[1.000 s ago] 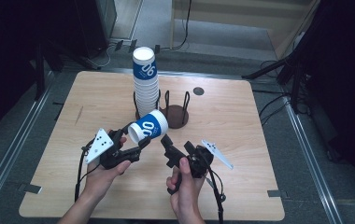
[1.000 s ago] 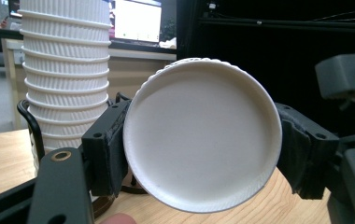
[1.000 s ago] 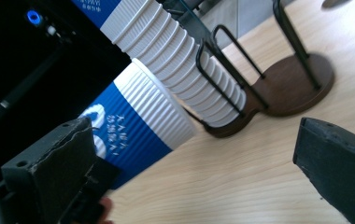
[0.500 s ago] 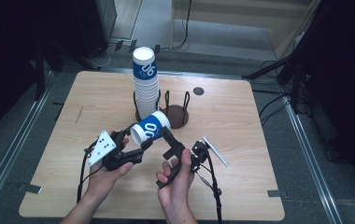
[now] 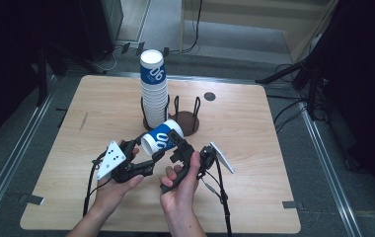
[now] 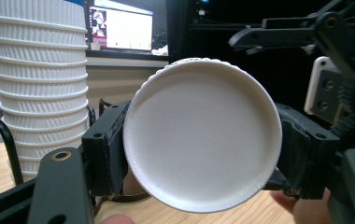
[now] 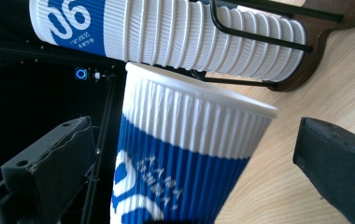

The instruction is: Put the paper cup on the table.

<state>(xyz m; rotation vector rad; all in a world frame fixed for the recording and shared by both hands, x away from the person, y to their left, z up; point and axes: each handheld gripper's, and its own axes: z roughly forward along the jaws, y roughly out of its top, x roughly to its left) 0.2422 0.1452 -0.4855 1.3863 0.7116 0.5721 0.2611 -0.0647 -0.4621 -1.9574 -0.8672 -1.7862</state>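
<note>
Two grippers meet at one blue-and-white ribbed paper cup: the left gripper clamps its base, the right gripper straddles it with jaws apart. Close the right gently on the ribbing, I judge, before the left lets go, keeping clear of the stacked cups.

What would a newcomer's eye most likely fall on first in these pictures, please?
Probably the blue-and-white paper cup held on its side above the table's middle, clamped at its base by the left hand-held gripper, while the right hand-held gripper has its jaws open around the cup. Next comes the tall stack of cups in a wire holder just behind, on the wooden table.
</note>
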